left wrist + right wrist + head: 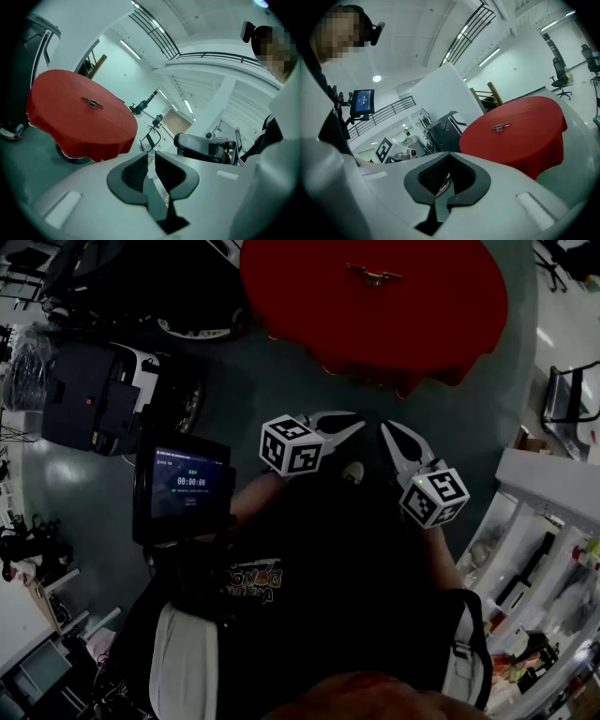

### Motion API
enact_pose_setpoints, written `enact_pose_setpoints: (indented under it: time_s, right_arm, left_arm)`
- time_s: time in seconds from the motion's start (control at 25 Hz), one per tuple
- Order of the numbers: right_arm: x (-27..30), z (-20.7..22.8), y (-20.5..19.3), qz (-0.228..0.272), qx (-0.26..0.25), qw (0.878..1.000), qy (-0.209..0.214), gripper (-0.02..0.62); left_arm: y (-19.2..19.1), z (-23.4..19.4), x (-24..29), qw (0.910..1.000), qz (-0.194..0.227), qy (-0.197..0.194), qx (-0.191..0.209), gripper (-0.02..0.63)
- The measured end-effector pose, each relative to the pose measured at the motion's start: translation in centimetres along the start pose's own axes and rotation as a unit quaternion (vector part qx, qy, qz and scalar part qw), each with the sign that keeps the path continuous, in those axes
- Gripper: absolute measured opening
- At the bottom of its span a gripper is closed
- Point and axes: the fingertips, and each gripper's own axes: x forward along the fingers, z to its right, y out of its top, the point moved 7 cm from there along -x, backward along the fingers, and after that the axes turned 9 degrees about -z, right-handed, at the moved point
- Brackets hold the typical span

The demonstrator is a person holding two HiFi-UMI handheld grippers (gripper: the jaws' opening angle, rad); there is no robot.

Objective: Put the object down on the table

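The red worktop (375,324) stands far ahead, the metal object (373,277) already lying on it, so I judge the task done. My left gripper (359,424) and right gripper (385,427) have jaws clenched, empty.

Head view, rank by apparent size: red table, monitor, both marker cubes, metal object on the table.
1. red table
2. monitor
3. left marker cube and right marker cube, about alike, no ranking
4. metal object, though it sits farthest away
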Motion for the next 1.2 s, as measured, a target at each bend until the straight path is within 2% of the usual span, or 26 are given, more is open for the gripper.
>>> enact_pose_setpoints:
  time_s: [0.24, 0.56, 0.76, 1.2]
  right_arm:
    - [0.6, 0.1, 0.8, 0.012, -0.014, 1.0, 0.001, 0.002]
    - [-0.3, 0.0, 1.7, 0.031, -0.032, 0.999, -0.022, 0.002]
    - [2.7, -1.7, 4.0, 0.028, -0.048, 0.998, -0.039, 0.002]
    - [10.2, -1.8, 7.8, 0.036, -0.024, 0.995, -0.093, 0.003]
  left_arm:
    - [1.3, -0.7, -0.3, 0.9999, 0.012, 0.001, 0.006, 0.058]
    - [2.6, -0.3, 0.2, 0.9994, 0.017, -0.017, 0.025, 0.058]
    - [5.1, -2.8, -2.2, 0.9989, 0.024, -0.032, 0.024, 0.057]
    - [9.2, -10.6, -5.7, 0.9977, 0.019, -0.065, 0.008, 0.057]
